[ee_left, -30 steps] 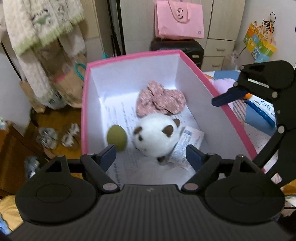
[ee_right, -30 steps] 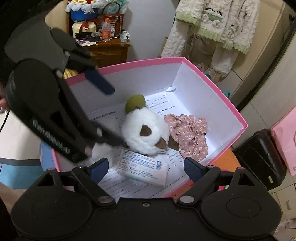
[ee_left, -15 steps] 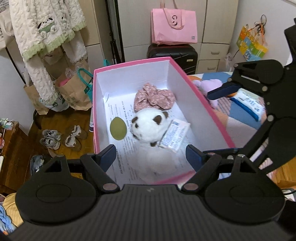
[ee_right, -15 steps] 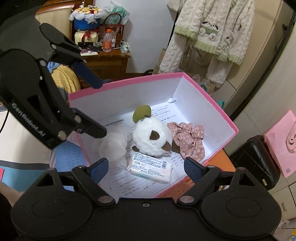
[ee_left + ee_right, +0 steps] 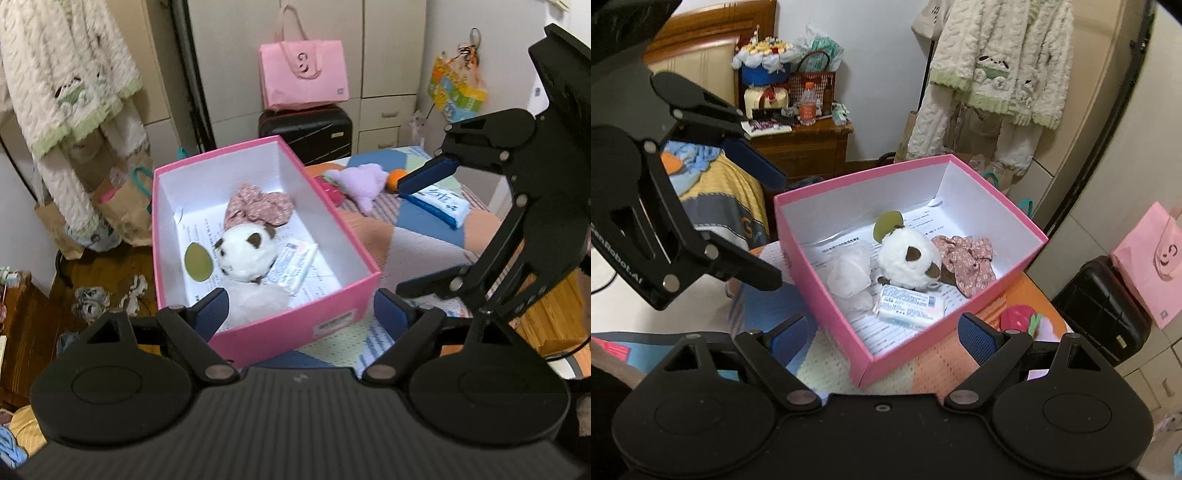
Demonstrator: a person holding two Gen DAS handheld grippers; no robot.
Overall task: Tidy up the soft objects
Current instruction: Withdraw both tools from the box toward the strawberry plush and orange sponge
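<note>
A pink box with white walls stands on the patterned bed. In it lie a white panda plush, a floral scrunchie, an olive green ball, a tissue pack and a white soft wad. My left gripper is open and empty above the box's near edge. My right gripper is open and empty, right of the box.
On the bed beyond the box lie a purple plush, an orange ball, a blue-and-white pack and a pink-red toy. A black suitcase with a pink bag stands behind. A wooden nightstand is at left.
Both grippers have pulled back and up from the box, so the whole box now shows. The white wad now lies in the box near its front wall. Both stay open.
</note>
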